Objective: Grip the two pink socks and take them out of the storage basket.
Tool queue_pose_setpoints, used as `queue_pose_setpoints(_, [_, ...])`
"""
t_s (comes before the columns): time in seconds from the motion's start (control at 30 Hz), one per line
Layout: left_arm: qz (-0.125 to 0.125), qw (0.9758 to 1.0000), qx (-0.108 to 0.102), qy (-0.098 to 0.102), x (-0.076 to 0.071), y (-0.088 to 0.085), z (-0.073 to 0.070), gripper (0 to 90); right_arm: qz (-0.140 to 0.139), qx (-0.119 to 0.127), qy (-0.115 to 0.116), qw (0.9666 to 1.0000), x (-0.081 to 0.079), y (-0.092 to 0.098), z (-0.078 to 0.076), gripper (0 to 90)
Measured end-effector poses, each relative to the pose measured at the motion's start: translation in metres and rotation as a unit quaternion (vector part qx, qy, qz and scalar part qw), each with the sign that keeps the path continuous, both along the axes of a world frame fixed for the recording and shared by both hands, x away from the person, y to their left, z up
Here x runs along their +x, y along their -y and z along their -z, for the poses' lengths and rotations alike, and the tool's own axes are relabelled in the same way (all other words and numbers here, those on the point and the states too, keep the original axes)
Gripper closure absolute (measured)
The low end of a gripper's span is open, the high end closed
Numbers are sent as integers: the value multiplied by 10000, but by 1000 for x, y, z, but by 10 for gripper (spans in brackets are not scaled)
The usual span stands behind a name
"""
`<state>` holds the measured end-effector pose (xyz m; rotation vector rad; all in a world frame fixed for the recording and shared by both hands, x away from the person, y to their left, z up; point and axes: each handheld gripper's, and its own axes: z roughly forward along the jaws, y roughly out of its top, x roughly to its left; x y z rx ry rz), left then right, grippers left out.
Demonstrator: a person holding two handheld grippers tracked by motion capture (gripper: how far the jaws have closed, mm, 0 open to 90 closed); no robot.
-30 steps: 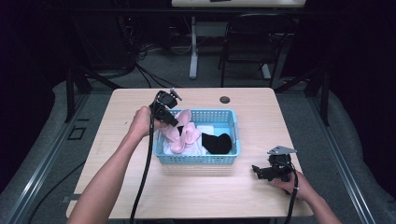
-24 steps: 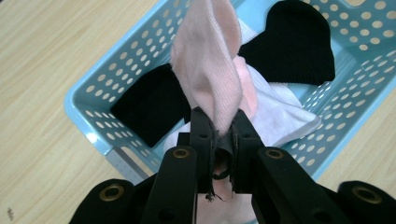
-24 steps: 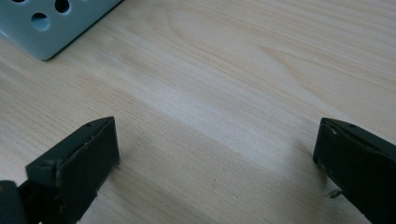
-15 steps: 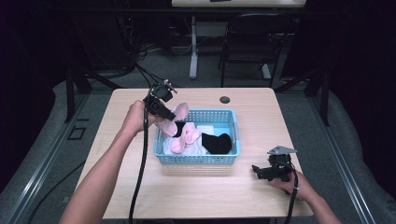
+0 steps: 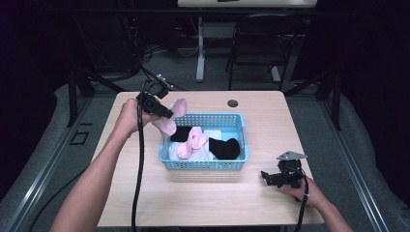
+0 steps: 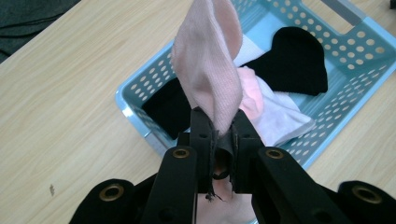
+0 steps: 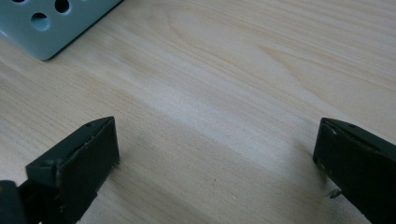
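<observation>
A light blue plastic basket (image 5: pixel 203 165) (image 6: pixel 140 126) stands in the middle of the wooden table. It holds black socks (image 5: pixel 225 148) (image 6: pixel 299 65), a pink sock (image 5: pixel 191 141) and a white sock (image 6: pixel 285 119). My left gripper (image 5: pixel 169 115) (image 6: pixel 219 123) is shut on another pink sock (image 5: pixel 171 118) (image 6: pixel 210 70), which hangs in the air over the basket's far left corner. My right gripper (image 5: pixel 267 178) (image 7: pixel 215 154) rests low over the table at the front right, jaws wide apart with bare wood between them.
A small dark round object (image 5: pixel 233 103) lies near the table's far edge. A corner of the basket (image 7: pixel 46 28) shows in the right gripper view. A chair (image 5: pixel 256 43) and table legs stand behind on the grey floor.
My left gripper has lifted the pink sock up and out of the basket toward its far left corner. The right gripper has stayed in place.
</observation>
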<state>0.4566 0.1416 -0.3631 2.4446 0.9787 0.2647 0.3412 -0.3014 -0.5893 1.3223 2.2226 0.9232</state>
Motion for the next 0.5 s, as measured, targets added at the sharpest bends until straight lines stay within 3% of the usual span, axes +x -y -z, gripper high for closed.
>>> queue_pose_setpoints(0.5, [-317, 9995, 21, 6, -5, -37, -5, 828, 3, -3, 4, 10000, 0, 0, 0, 0])
